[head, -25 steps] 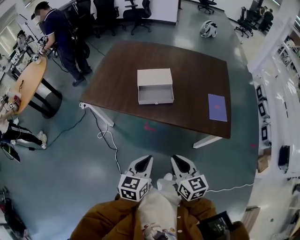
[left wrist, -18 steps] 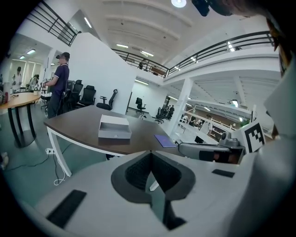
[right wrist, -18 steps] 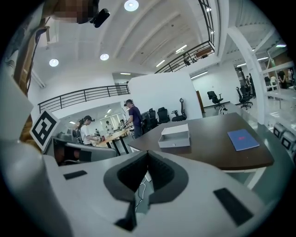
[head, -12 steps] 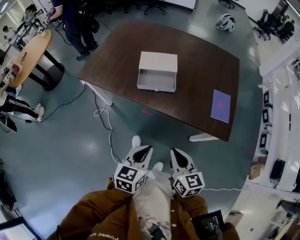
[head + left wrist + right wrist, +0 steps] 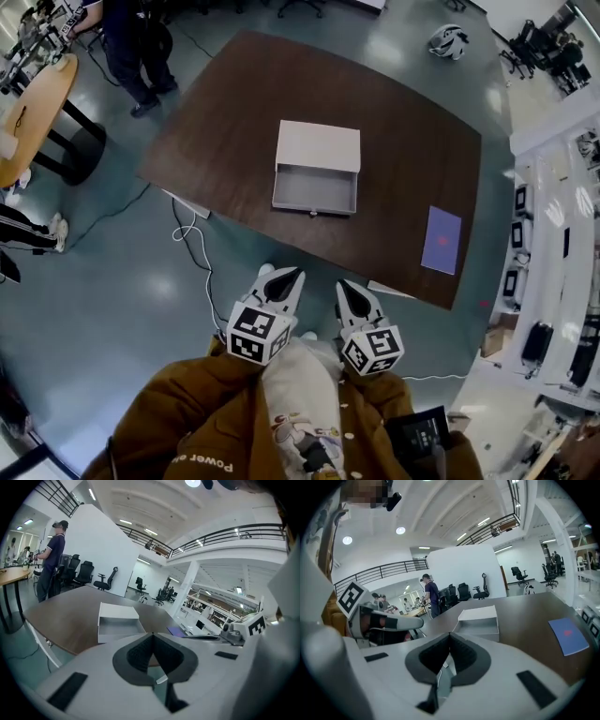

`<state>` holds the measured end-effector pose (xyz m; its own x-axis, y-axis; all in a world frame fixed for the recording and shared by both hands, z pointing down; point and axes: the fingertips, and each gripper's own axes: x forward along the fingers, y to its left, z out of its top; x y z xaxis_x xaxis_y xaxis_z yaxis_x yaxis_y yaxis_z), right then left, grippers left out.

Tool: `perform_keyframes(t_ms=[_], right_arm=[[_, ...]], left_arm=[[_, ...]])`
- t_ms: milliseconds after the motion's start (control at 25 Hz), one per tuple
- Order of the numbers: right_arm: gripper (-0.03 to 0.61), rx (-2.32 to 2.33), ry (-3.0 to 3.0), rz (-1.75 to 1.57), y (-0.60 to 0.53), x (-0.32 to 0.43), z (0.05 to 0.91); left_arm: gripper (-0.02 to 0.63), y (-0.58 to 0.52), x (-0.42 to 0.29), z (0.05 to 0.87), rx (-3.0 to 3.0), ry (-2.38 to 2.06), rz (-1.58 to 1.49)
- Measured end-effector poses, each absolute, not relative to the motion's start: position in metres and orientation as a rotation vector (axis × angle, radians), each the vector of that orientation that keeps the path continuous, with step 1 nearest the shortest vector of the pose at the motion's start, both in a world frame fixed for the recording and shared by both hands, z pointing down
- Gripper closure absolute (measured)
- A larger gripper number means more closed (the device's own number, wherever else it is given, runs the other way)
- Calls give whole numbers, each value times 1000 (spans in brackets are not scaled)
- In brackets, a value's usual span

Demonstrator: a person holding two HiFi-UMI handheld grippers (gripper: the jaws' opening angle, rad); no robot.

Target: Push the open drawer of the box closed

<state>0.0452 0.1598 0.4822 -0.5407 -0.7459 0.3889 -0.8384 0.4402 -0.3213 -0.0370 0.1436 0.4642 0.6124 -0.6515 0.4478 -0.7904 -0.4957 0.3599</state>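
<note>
- Head view: the left gripper (image 5: 292, 274) and right gripper (image 5: 343, 285) hang side by side close to the person's body, over the floor and short of the table (image 5: 225, 122). Both point towards it.
- Head view: the box (image 5: 319, 147) sits on the table well ahead of both sets of fingertips. Its drawer (image 5: 315, 190) is pulled out towards them, with the inside bare. A blue sheet (image 5: 441, 240) lies ahead and to the right of the right fingertips, well apart from the box. A bystander (image 5: 131, 47) stands far off to the left of the left fingertips.
- Left gripper view: the pads (image 5: 138, 653) are clenched tip to tip with nothing between them. The drawer lies beyond the tips and slightly to their left, with no contact.
- Right gripper view: the jaws are likewise pressed together and empty. The drawer stands beyond the tips and slightly to their right, untouched.
- Step in hand, as judged: the approach. The push has not begun and the drawer is fully open.
- Next move, as judged: bring one or both closed tips forward and down to the drawer's near face, squarely and near its middle, then press straight towards the box. An off-centre push may skew the drawer or slide the whole box across the table.
</note>
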Motion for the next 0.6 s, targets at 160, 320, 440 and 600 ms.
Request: perform_keyframes(t_ms=[160,320,440,600], right_arm=[[572,1393,-2476,734,113,18,484],[572,1399,-2458,747,83,6,493],[572,1386,-2445,771,68,10,498],[572,1379,-2446,794,52,19,501]], left_arm=[[609,100,-54,465,2328,-1082,359],[609,76,-51,479,2342,-1015,380],[609,62,-45,486,2330,-1004,403],[609,48,-36,507,2282,-995,468]])
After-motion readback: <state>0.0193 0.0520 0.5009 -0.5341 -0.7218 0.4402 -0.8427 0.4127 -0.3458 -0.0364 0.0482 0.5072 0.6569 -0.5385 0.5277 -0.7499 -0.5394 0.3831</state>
